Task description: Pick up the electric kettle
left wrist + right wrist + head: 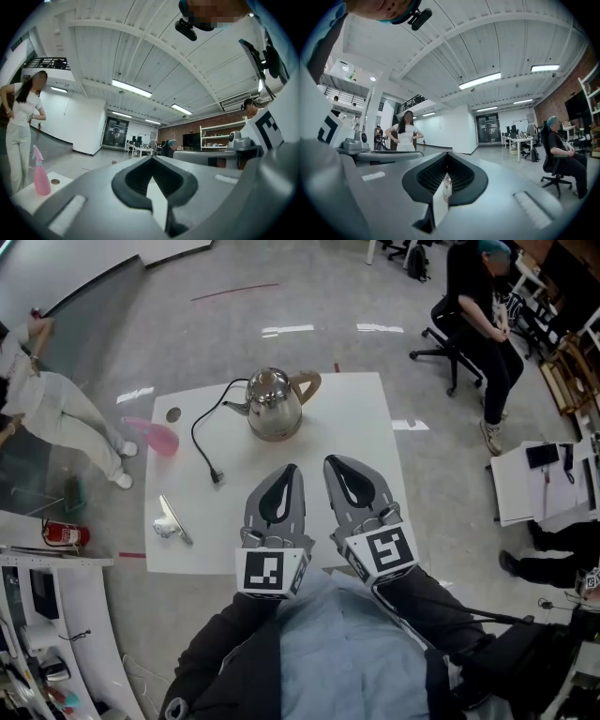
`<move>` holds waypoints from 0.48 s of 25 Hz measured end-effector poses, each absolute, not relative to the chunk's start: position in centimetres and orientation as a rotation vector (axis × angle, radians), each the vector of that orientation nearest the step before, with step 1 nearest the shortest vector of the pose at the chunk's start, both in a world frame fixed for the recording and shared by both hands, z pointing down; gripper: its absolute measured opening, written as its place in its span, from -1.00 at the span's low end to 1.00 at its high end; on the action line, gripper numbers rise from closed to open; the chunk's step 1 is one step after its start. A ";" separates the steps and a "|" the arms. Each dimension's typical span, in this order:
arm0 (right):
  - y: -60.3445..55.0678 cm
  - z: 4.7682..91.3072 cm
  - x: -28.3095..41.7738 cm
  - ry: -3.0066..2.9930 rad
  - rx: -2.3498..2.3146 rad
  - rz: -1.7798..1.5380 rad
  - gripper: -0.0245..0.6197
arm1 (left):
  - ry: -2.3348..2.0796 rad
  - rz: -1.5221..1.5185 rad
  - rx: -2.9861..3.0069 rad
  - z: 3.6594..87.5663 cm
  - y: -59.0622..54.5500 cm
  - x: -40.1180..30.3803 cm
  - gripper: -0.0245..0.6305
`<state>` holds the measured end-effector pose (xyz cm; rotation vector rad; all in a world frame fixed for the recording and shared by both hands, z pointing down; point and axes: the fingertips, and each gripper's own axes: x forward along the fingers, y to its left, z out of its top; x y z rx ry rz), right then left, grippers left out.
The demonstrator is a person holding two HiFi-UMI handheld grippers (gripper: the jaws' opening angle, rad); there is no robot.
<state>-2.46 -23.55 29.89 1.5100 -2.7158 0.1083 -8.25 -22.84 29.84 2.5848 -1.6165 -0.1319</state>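
The steel electric kettle [274, 404] with a tan handle stands upright at the far middle of the white table [361, 437]. Its black cord [200, 439] trails left and toward me, with the plug lying loose on the table. Both grippers hang side by side over the table's near edge, well short of the kettle. The left gripper [289, 471] is shut with nothing in it, and so is the right gripper [335, 463]. In the left gripper view the left gripper [151, 160] shows jaws pressed together. The right gripper [447, 157] looks the same in the right gripper view.
A pink spray bottle [155, 437] lies at the table's left edge. A small metal tool [172, 520] rests near the front left corner. One person stands at the left [52, 409]; another sits on an office chair [483, 310] at the far right. A red fire extinguisher [64, 535] sits on the floor.
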 end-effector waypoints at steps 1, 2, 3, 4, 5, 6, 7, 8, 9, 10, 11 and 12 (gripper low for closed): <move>-23.8 29.9 -2.2 -2.708 1.515 0.104 -0.84 | -1.615 -0.127 2.588 29.9 -23.1 -8.0 -0.92; -24.1 29.9 -1.9 -2.700 1.520 0.101 -0.84 | -1.615 -0.119 2.589 29.8 -23.3 -7.8 -0.92; -24.4 30.0 -1.8 -2.696 1.521 0.104 -0.84 | -1.617 -0.108 2.585 29.8 -23.5 -7.7 -0.92; -24.7 30.2 -1.7 -2.697 1.518 0.111 -0.84 | -1.620 -0.096 2.578 29.8 -23.7 -7.7 -0.92; -24.9 30.5 -1.7 -2.702 1.510 0.118 -0.84 | -1.625 -0.086 2.571 29.9 -23.9 -7.7 -0.92; -25.2 30.8 -1.7 -2.709 1.502 0.125 -0.84 | -1.630 -0.076 2.566 30.0 -24.1 -7.8 -0.92; -25.5 31.0 -1.7 -2.711 1.500 0.137 -0.84 | -1.634 -0.066 2.560 30.2 -24.4 -7.8 -0.92; -25.8 31.1 -1.8 -2.710 1.502 0.151 -0.84 | -1.639 -0.058 2.554 30.3 -24.7 -7.9 -0.92; -26.2 31.2 -1.8 -2.708 1.504 0.161 -0.84 | -1.644 -0.051 2.550 30.4 -25.0 -8.1 -0.92; -26.6 31.3 -1.9 -2.707 1.504 0.168 -0.84 | -1.650 -0.045 2.546 30.5 -25.3 -8.2 -0.92; -27.0 31.5 -1.9 -2.706 1.503 0.173 -0.84 | -1.655 -0.039 2.542 30.6 -25.6 -8.4 -0.92; -27.4 31.7 -2.0 -2.707 1.502 0.179 -0.84 | -1.660 -0.034 2.538 30.8 -25.9 -8.5 -0.92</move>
